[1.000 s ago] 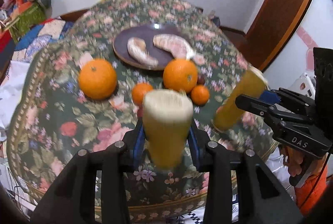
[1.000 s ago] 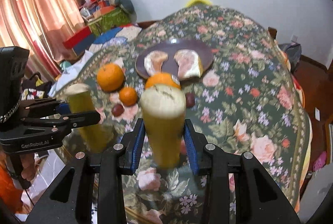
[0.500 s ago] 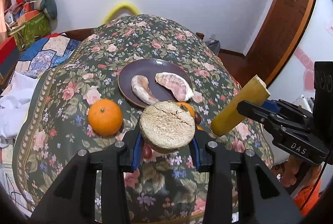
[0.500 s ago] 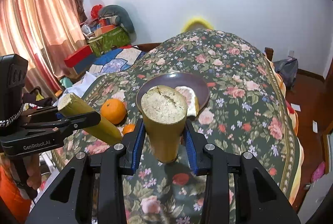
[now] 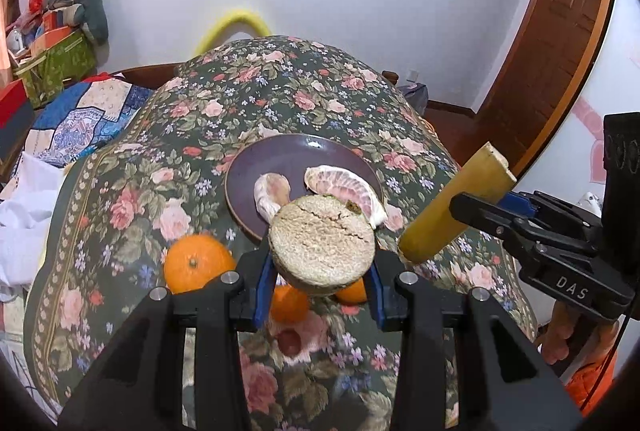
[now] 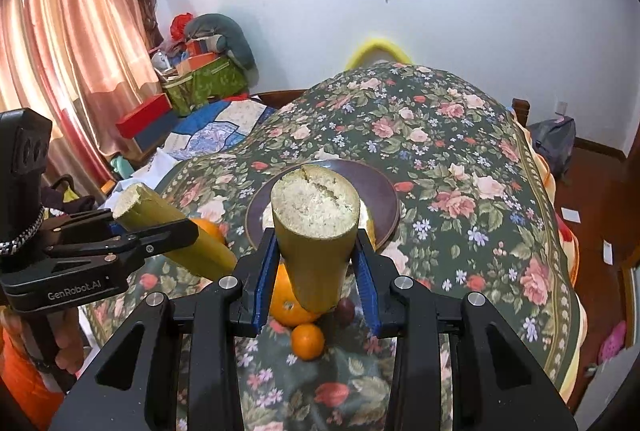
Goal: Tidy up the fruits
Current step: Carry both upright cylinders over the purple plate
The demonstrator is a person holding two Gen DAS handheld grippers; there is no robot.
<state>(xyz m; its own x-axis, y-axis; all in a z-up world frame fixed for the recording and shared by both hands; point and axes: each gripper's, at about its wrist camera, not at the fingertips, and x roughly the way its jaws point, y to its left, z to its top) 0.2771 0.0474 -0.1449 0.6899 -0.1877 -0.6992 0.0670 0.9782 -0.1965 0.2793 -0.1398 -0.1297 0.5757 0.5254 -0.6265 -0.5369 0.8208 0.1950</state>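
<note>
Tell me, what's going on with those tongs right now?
Left tongs shut on a sugarcane piece. Right tongs shut on another. Both aloft over plate; oranges lie below.

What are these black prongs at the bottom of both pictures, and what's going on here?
No robot: a person holds a hand-held gripper in each hand, each with a camera looking along its fingers. The left gripper and right gripper each clamp a yellow-green cane piece, the left cane and right cane; each view also shows the other gripper from the side. Below, a floral tablecloth carries a plate with two pomelo segments, several oranges and a small dark fruit.
</note>
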